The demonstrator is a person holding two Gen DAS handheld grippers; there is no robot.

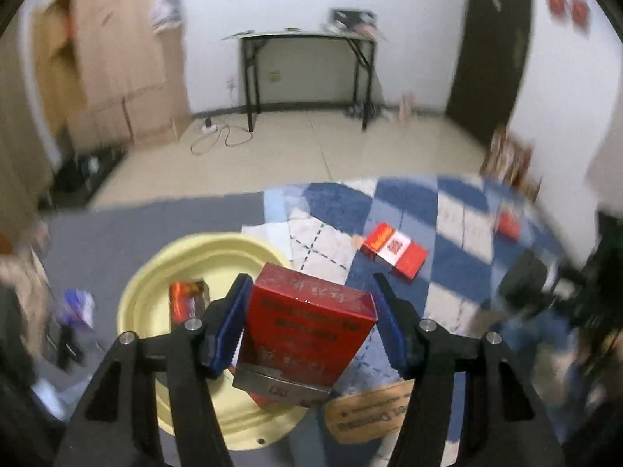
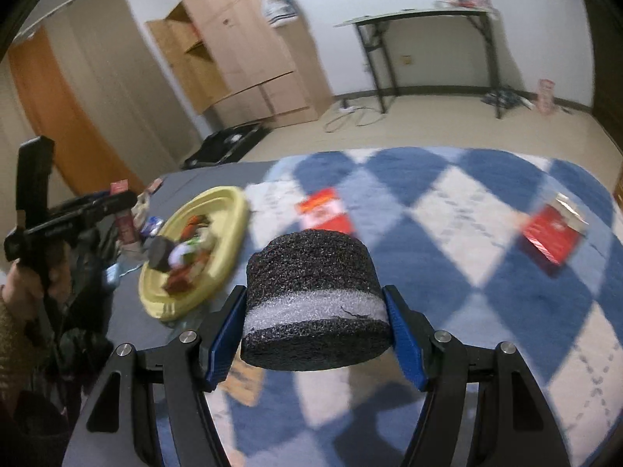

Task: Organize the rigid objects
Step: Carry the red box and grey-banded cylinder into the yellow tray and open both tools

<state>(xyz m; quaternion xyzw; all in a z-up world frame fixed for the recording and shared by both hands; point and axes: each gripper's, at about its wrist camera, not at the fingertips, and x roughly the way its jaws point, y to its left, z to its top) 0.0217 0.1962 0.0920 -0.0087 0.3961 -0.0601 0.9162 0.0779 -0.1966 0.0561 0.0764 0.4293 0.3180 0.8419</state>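
Fingers first: on my left gripper (image 1: 309,315) they are clamped on a red box (image 1: 311,327), which hangs above the near right rim of the yellow plate (image 1: 155,272). On my right gripper (image 2: 315,323) they squeeze a black foam roll (image 2: 315,295) with a white band round it, held over the blue and white rug (image 2: 486,272).

The red box sits askew between my left pads, one corner forward and its grey lid end low, so I judge the hold to be shallow. A quick swing or a bump on the plate rim could twist it free, and it would drop half on the plate, half on the rug. The plate already carries a small orange packet (image 1: 189,297) and, seen from the right side, a loose heap of bits, so a hard landing could scatter them.

The foam roll is soft; my right pads may sink in, and it could slip out by rolling. Two more red packs lie on the rug, one near the middle (image 1: 393,249) and one toward the far right edge (image 2: 553,233), both still to be fetched.
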